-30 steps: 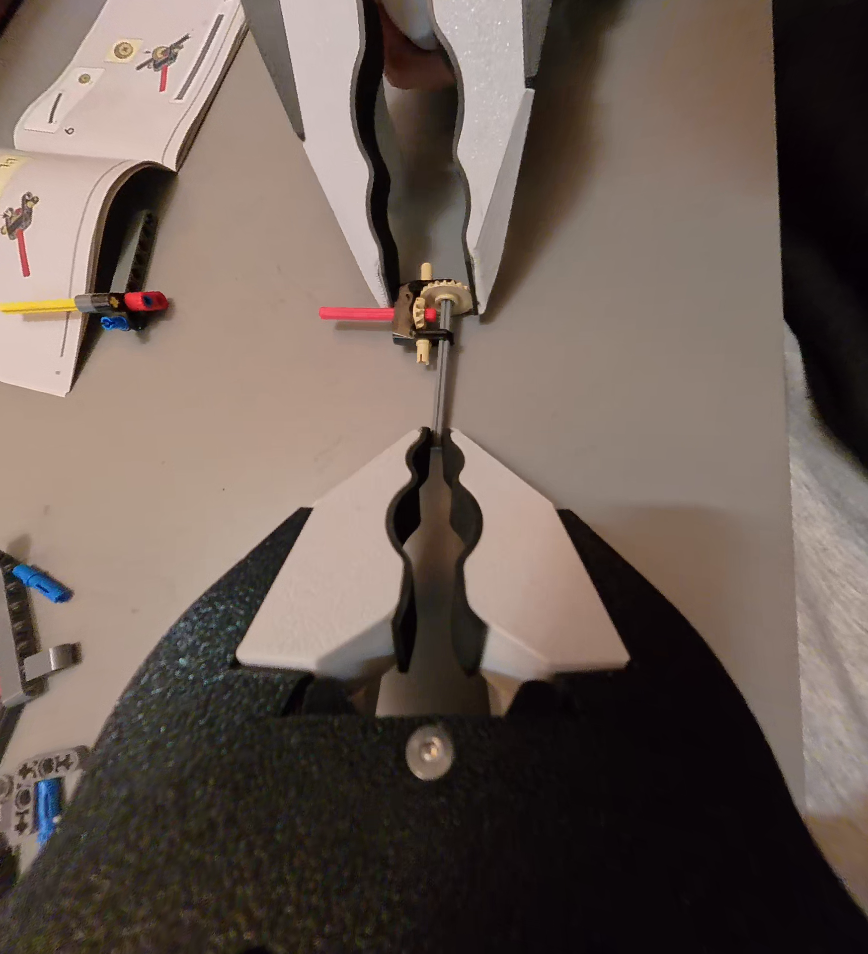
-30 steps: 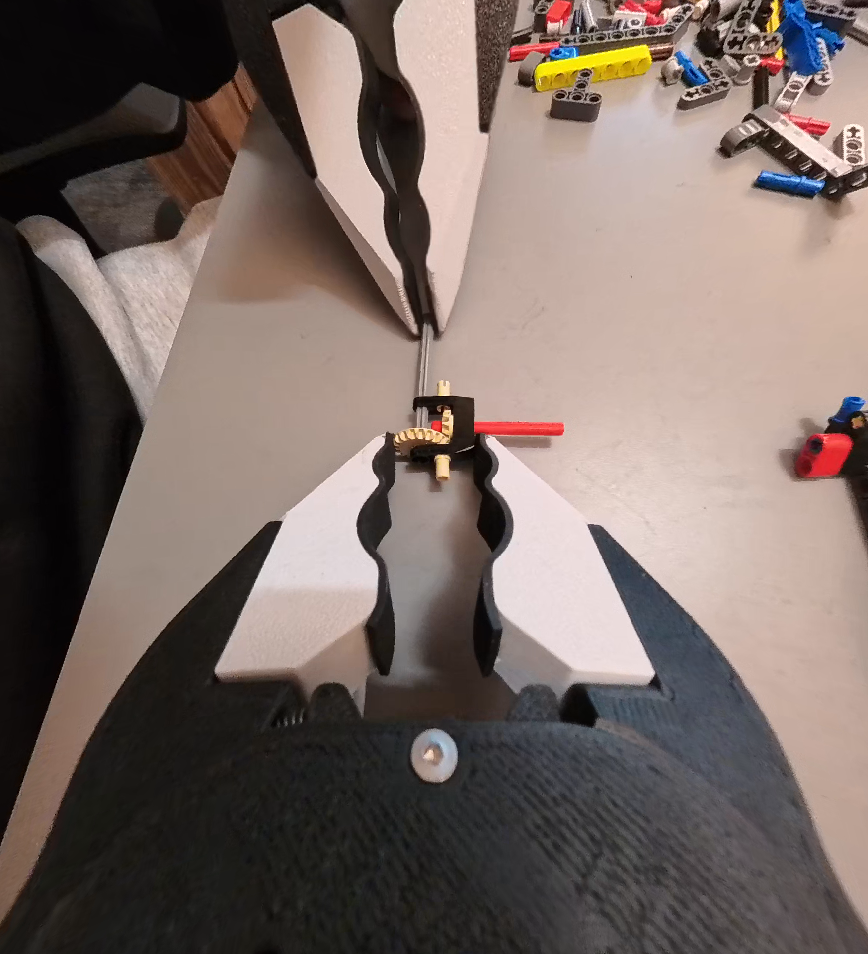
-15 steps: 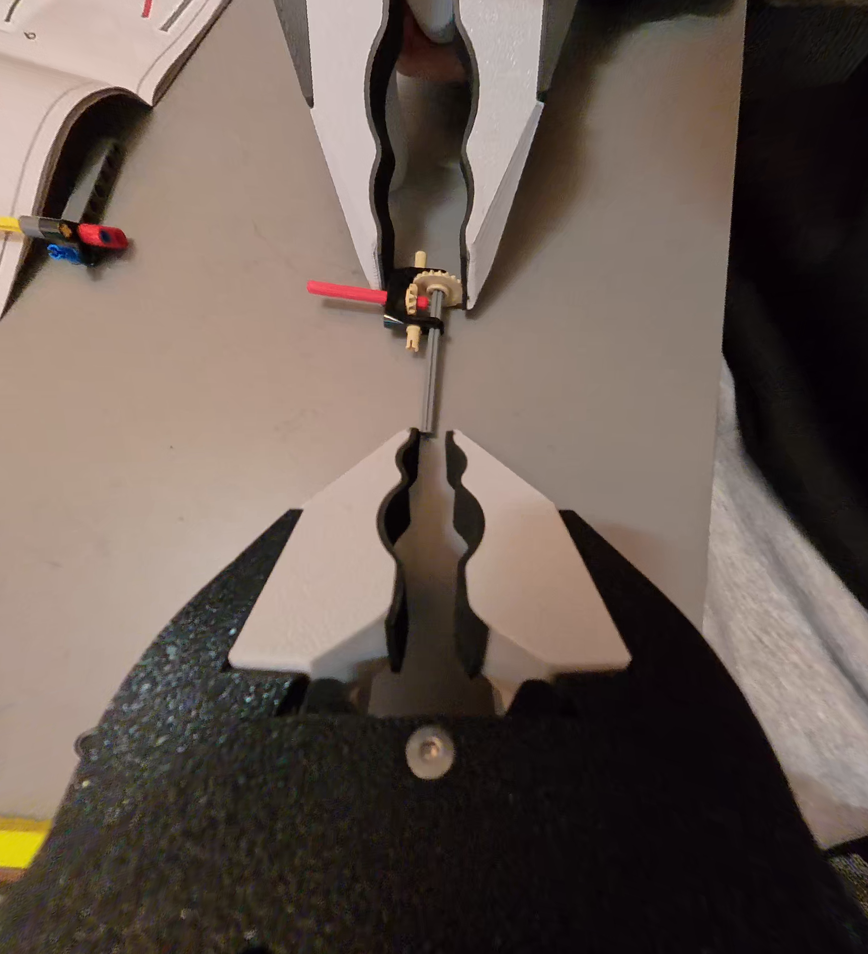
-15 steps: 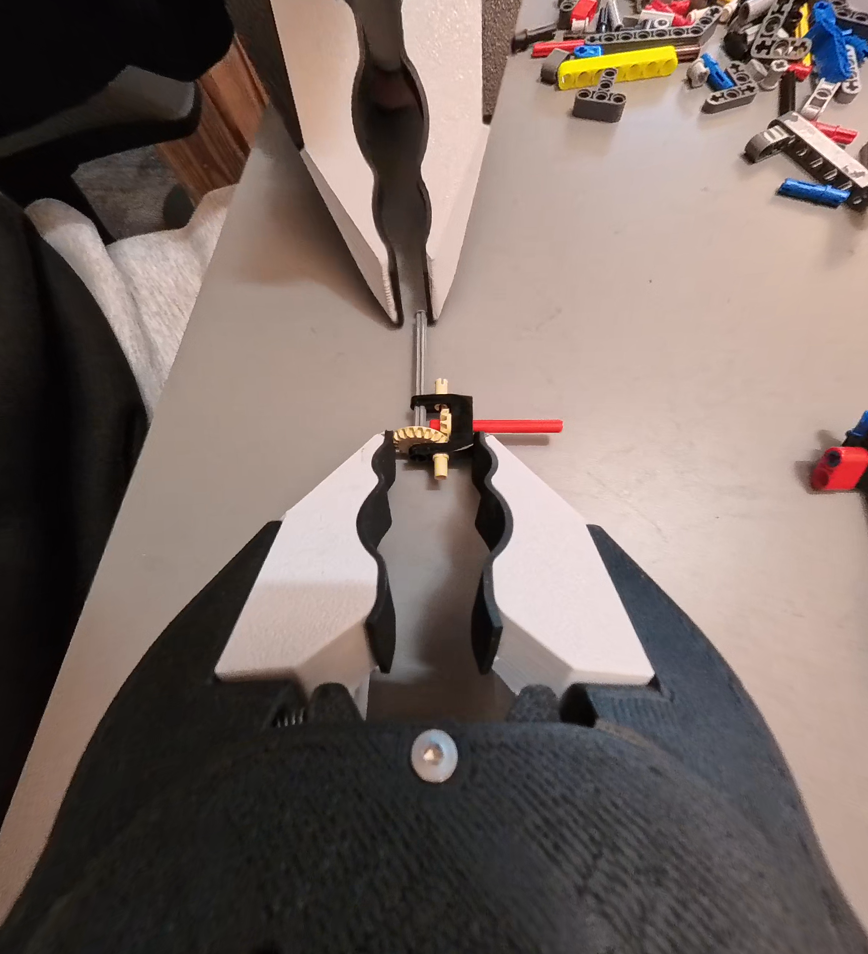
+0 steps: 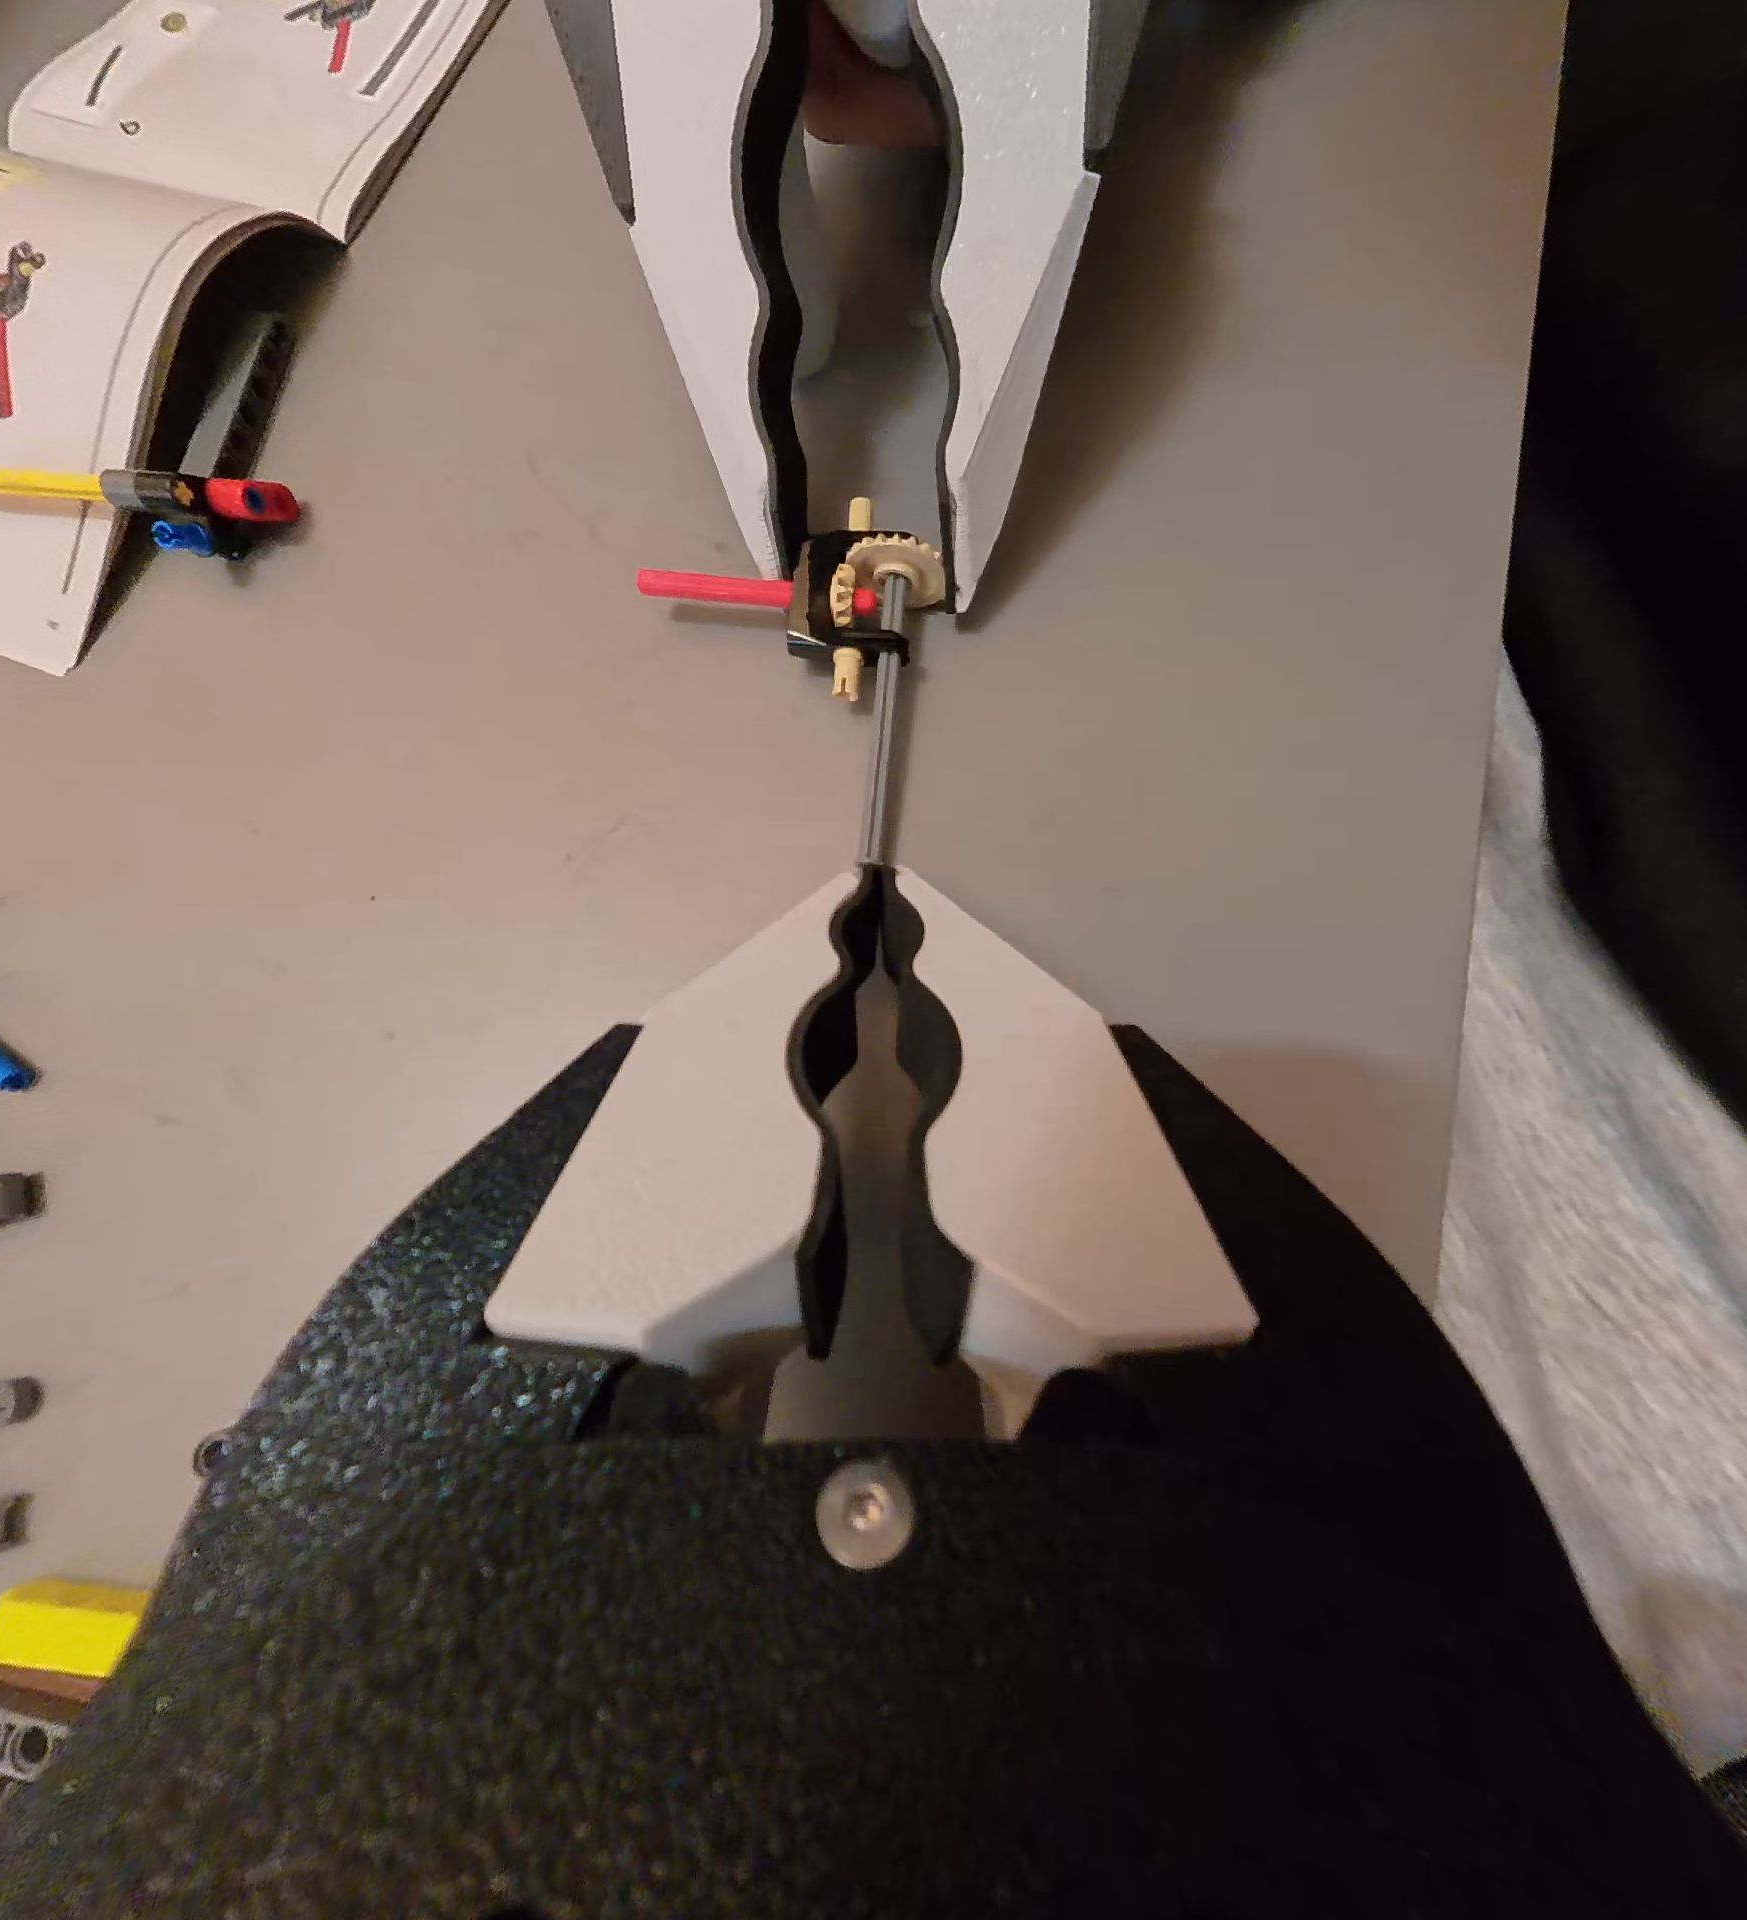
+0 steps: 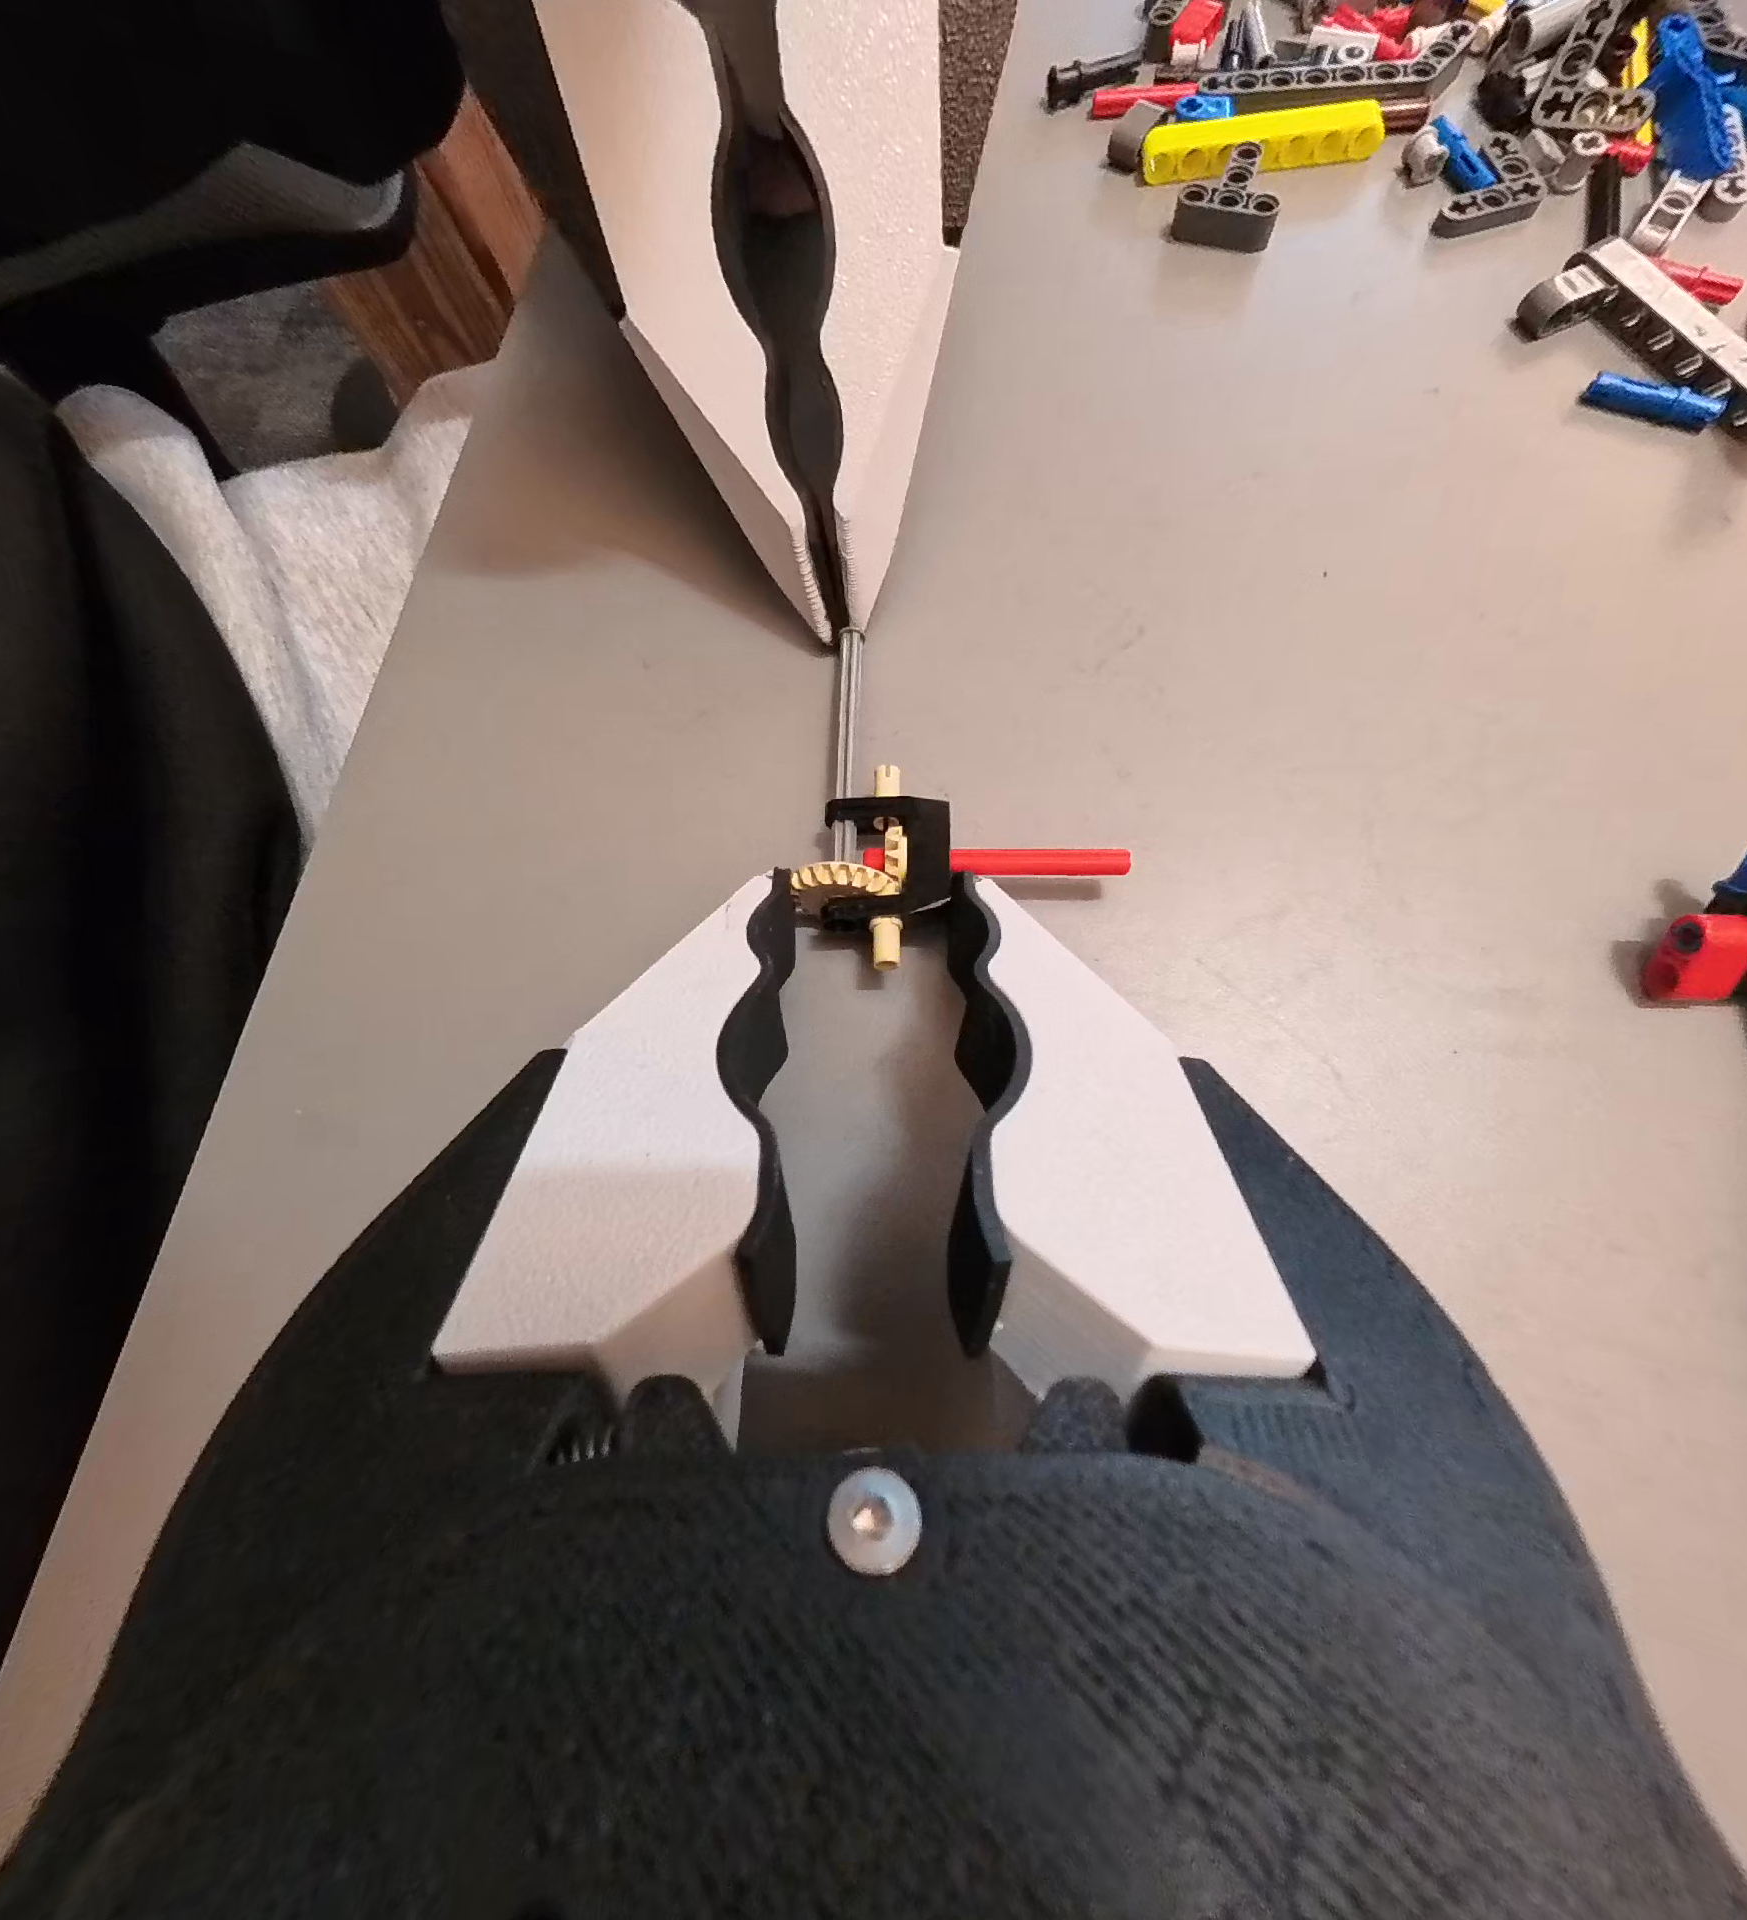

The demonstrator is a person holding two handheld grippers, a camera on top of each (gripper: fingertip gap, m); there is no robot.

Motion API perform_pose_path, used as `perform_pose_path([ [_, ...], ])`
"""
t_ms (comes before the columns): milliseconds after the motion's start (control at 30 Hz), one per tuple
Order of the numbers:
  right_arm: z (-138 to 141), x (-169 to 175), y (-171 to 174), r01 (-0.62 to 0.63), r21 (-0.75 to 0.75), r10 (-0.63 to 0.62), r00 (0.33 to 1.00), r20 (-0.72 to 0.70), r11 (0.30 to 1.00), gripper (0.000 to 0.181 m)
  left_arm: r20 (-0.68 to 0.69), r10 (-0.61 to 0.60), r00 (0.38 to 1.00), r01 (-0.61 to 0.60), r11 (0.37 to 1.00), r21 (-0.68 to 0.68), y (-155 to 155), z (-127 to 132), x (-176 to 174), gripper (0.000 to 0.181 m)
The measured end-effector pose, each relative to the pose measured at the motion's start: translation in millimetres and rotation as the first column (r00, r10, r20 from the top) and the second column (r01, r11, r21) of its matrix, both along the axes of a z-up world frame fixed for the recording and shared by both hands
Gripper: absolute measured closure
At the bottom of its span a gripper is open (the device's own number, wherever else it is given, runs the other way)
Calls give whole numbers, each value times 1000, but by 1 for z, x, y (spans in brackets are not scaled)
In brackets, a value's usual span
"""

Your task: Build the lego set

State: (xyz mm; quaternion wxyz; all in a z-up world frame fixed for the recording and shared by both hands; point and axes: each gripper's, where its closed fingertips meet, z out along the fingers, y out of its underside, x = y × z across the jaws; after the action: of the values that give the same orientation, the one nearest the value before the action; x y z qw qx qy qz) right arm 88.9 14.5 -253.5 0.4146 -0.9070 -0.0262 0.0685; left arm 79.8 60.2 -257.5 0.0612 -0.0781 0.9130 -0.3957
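- The bench (image 5: 329, 831), grey, carries everything; places below are told from the gearbox.
- The left claw (image 5: 874, 878) is clenched on the near end of the grey axle (image 5: 884, 748), its tips pinched tight round the rod; in the right wrist view the same claw (image 6: 841, 634) shows beyond the gearbox, holding the axle's far end.
- The right claw (image 6: 874, 904) grips the gearbox (image 6: 890, 852) between its tips, one finger on each side of the black frame; in the left wrist view this claw (image 5: 864, 582) comes in from behind the gearbox.
- An open booklet (image 5: 69, 312) lies well to the left of the gearbox in the left wrist view, one page arched up.
- A heap of loose parts (image 6: 1471, 135), with a yellow beam (image 6: 1264, 145) in it, lies far beyond and to the right of the gearbox in the right wrist view.
- A small sub-build (image 5: 194, 504) with a yellow axle and a red piece sits left of the gearbox, at the booklet's edge.
- The gearbox is a black frame with a tan gear (image 5: 900, 571) on the grey axle, a red axle (image 5: 713, 587) sticking out sideways and a tan pin (image 5: 848, 681) through it.
- The grey axle runs straight from the gearbox to the left claw, above the bench.
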Motion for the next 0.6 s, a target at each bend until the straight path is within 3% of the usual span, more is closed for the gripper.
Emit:
perform_pose_path([
  [433, 0, 0, 0, -9, 2, 9, 1000, -6, 1000, 152, -31, 10, 999, -11, 1000, -22, 2, 1, -4, 169],
  [500, 0, -1, 0, -10, 2, 10, 1000, -5, 1000, 152, -19, 15, 1000, -15, 1000, -11, 0, 0, -3, 179],
  [600, 0, -1, 0, -12, 2, 12, 1000, -5, 1000, 152, 17, 23, 1000, -23, 1000, -3, -1, 0, 0, 180],
])
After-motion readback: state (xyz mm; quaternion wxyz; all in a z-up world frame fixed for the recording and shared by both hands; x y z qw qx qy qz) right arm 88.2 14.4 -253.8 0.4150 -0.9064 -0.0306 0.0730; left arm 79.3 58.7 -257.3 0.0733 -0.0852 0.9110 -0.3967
